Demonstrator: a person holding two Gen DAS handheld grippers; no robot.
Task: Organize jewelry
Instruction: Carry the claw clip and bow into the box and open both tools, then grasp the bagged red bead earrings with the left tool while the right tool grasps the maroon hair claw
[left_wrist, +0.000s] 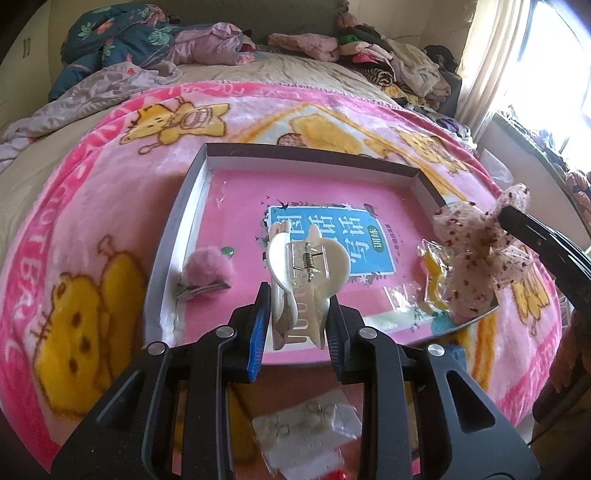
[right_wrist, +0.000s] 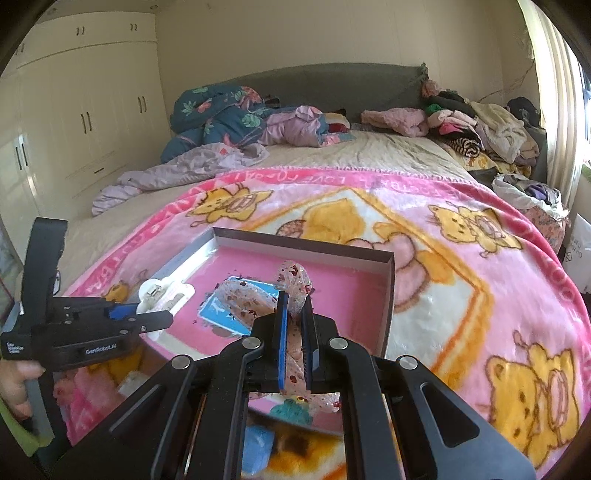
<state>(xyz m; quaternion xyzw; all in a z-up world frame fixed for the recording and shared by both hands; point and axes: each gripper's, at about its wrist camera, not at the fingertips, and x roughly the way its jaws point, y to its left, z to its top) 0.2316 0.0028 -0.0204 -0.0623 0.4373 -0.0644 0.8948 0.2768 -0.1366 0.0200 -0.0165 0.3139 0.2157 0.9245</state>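
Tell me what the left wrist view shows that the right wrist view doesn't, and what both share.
Only the left wrist view shows the pink pompom clip lying inside the box, the clear packet with yellow contents, and the card of small earrings under the left tool.

Only the right wrist view shows the wardrobe and the hand holding the left tool.

Both show the white claw clip gripped by the left tool and the speckled bow pinched in the right tool.

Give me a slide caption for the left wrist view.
Left gripper carries a white claw clip over the pink-lined box.
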